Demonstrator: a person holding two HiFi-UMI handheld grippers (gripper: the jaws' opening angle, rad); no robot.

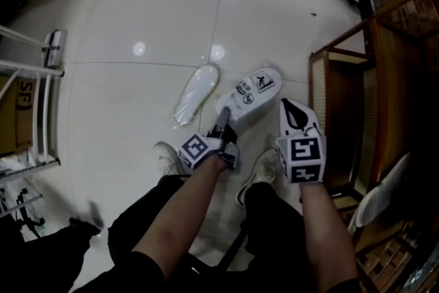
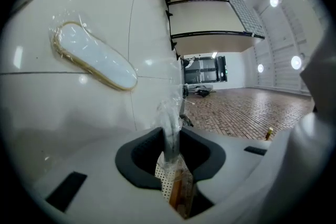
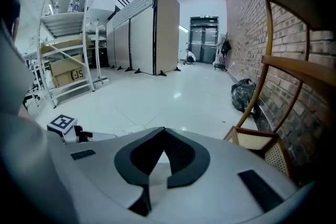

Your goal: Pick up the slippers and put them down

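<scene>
Left tongs [image 1: 223, 121] are pinching tight on the plastic-wrapped end of a white slipper [image 1: 252, 94], which is sticking out ahead of them. The second slipper [image 1: 197, 94] is lying flat on the tiled floor [image 1: 130, 113] just to its left, also in plastic. Right tongs [image 1: 296, 116] are sitting closed with nothing in them, next to a wooden chair [image 1: 343, 113].

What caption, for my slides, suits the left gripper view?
Left gripper pinches a slipper's plastic wrap; another wrapped slipper lies on the floor.
</scene>
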